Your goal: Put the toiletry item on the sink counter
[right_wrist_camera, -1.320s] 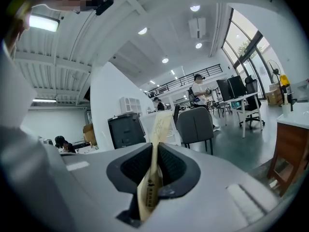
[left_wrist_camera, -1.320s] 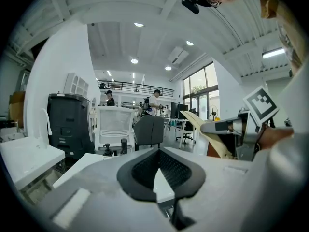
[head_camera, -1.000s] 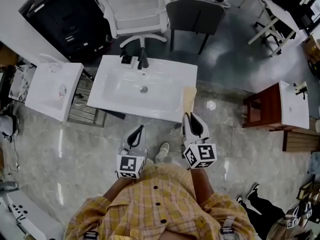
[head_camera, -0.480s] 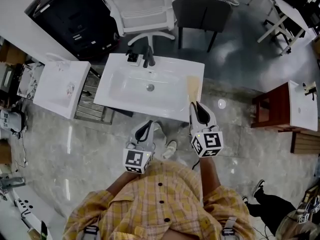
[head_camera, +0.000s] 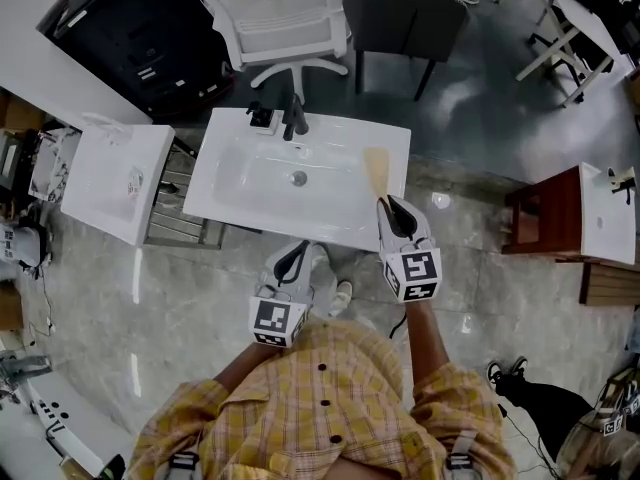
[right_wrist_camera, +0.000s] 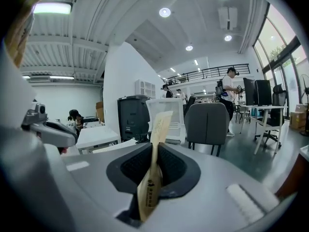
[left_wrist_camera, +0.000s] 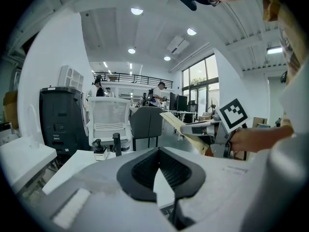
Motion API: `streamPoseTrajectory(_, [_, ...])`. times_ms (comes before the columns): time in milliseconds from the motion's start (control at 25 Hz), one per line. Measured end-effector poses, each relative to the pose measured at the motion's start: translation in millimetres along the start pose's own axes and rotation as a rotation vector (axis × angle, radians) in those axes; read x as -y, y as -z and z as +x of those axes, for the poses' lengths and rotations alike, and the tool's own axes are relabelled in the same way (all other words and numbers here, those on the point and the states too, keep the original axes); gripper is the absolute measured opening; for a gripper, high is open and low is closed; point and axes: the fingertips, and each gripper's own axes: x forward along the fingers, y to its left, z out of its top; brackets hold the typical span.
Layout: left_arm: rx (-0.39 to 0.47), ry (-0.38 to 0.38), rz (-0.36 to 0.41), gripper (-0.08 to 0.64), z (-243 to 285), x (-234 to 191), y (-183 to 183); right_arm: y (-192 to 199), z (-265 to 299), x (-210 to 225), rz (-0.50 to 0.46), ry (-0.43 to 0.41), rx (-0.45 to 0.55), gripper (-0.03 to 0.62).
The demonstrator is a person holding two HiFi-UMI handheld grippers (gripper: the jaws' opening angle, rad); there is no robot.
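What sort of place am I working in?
Probably an open office or lab, not a bathroom: free-standing sink units stand on a polished floor, beside office chairs and desks.

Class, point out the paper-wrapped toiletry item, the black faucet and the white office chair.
Toiletry item (head_camera: 377, 171): head view, middle of its paper wrapper.
Black faucet (head_camera: 294, 118): head view, its upright body.
White office chair (head_camera: 282, 18): head view, its mesh panel.
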Motion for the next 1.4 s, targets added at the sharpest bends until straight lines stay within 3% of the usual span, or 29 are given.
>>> streamPoseTrajectory(320, [0.007,-0.004,-0.060,0.002,30.9,-29.0,-3.9,15.4,51.6,4.7,-0.105,-0.084,-0.127,0.041])
streamPoseTrajectory(760, [-0.034,0.025,-0.063,0.002,58.8,-53.7,4.0,33.3,123.0,14.5,-0.289,-0.211,-0.270,0.043])
streamPoseTrajectory(1400, [-0.093,0.013,-0.096,0.002,81.5,-98.4,16.2,99.9,215.3,46.2,-0.553,-0.508,-0.515,0.043])
